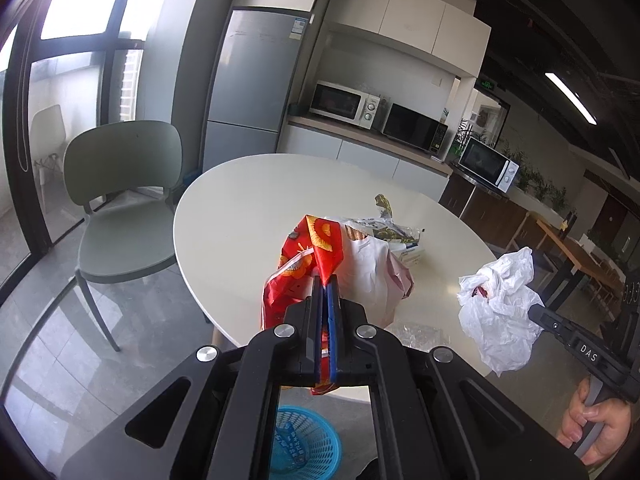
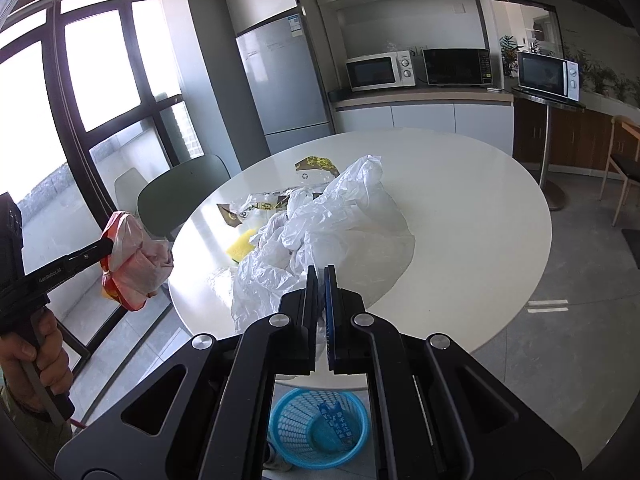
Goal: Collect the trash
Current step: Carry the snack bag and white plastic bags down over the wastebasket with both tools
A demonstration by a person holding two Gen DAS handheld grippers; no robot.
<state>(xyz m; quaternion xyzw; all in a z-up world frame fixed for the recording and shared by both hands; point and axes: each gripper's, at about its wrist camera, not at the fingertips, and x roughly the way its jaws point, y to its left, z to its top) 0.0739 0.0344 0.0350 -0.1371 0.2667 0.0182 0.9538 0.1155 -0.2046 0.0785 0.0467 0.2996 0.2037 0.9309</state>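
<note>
Two clamped grippers lift crinkly trash: glossy red wrapper [image 1: 320, 256], filmy white bag [image 2: 320, 232].

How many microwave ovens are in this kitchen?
3: a white microwave and a black microwave side by side on the counter, and another white one further right on a separate stand. Others may be hidden.

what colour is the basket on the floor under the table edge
Bright blue, with a perforated mesh wall; the basket shows best in the right wrist view.
</note>
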